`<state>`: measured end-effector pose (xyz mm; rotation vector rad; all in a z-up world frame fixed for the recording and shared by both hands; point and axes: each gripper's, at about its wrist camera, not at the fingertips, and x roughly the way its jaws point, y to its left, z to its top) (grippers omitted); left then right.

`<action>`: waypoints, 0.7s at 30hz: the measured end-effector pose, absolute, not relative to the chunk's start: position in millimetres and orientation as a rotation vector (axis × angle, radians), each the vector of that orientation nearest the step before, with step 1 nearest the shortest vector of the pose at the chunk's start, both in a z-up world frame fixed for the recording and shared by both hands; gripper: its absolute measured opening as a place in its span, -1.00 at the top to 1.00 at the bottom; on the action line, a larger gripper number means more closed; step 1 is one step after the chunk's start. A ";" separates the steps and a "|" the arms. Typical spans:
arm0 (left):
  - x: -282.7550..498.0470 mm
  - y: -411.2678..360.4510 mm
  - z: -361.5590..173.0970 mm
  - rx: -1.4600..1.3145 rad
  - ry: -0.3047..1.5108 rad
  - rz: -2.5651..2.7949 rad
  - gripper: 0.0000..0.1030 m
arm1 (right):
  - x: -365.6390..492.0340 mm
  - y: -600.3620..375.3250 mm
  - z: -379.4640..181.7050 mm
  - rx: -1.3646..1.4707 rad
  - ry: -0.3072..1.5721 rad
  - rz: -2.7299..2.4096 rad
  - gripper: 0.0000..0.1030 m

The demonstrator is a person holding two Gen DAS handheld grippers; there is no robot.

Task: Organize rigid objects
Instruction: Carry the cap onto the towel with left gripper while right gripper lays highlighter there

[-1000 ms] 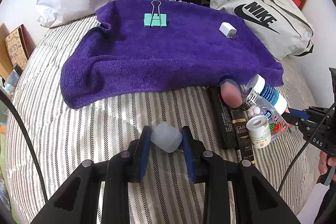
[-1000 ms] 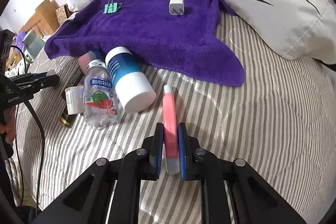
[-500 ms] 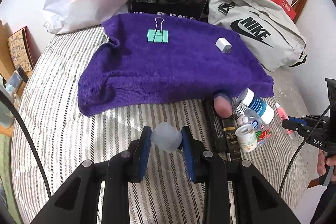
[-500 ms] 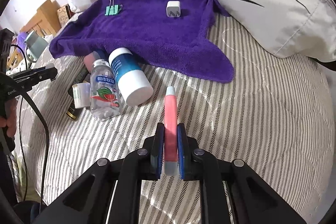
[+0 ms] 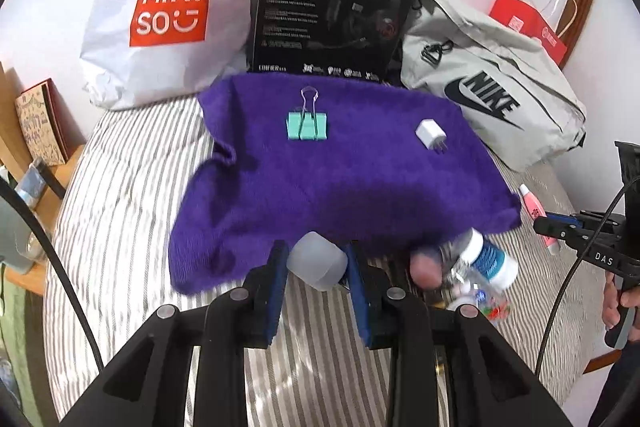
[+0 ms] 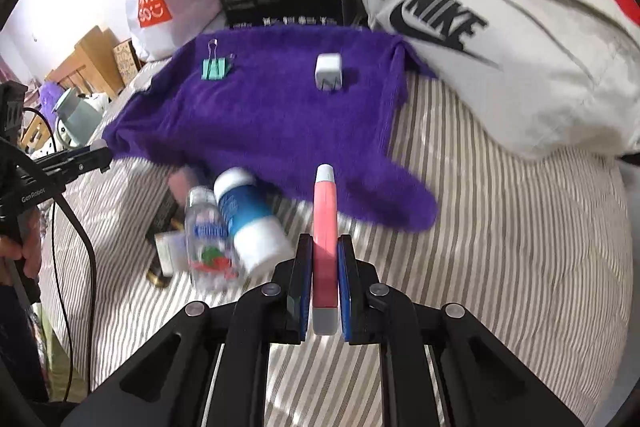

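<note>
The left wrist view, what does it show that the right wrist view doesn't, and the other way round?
Only the left wrist view shows the frosted cap clamped in the left gripper and a notebook by the bed. Only the right wrist view shows wooden furniture in the background. Both show the purple towel carrying the green binder clip and white charger, the pile of bottles, and the pink tube clamped in the right gripper.

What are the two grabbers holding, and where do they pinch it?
The left gripper pinches a frosted cap across its sides. The right gripper pinches a pink tube by its lower part, near the grey end.
</note>
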<state>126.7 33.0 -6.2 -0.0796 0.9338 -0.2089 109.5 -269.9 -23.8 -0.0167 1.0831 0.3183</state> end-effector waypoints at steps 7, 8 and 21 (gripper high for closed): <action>160.7 39.4 -5.9 -0.076 0.936 -0.199 0.45 | 147.5 -266.5 -15.8 0.001 1.055 0.313 0.77; 165.8 40.3 -7.3 -0.078 0.939 -0.197 0.45 | 153.3 -265.2 -15.6 -0.003 1.052 0.307 0.77; 223.6 39.6 -34.2 -0.087 0.988 -0.181 0.45 | 232.6 -250.8 -45.5 0.012 1.104 0.227 0.77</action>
